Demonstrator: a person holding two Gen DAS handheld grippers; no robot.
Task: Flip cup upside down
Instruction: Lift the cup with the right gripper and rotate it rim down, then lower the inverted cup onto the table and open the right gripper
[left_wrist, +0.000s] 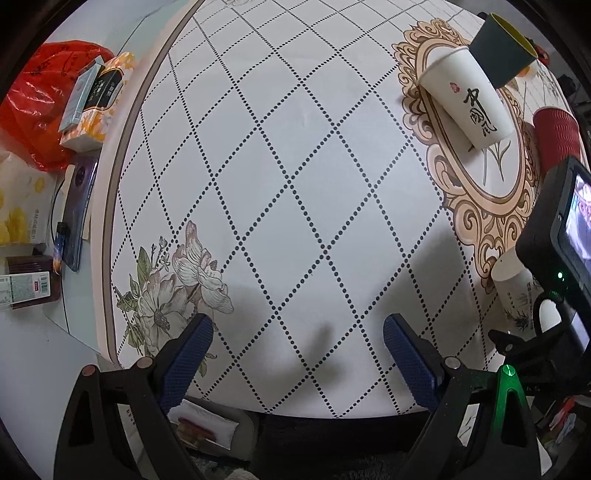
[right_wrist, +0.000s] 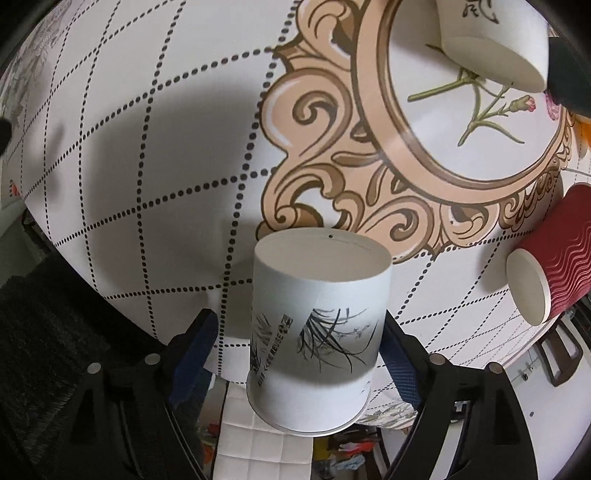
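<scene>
A white paper cup with black ink bamboo print (right_wrist: 317, 332) stands upside down, base up, at the near edge of the table, between the fingers of my right gripper (right_wrist: 299, 343). The jaws stand apart; the right pad is at the cup's side and a gap shows at the left pad. The same cup (left_wrist: 515, 291) shows at the right in the left wrist view, beside the right gripper's body (left_wrist: 554, 236). My left gripper (left_wrist: 297, 347) is open and empty over the bare patterned tablecloth (left_wrist: 295, 166).
A white cup with calligraphy (left_wrist: 467, 98), a dark green cup (left_wrist: 504, 48) and a red ribbed cup (left_wrist: 556, 138) stand upside down at the far right. Boxes and a red bag (left_wrist: 44, 99) lie left of the table. The table's near edge runs under both grippers.
</scene>
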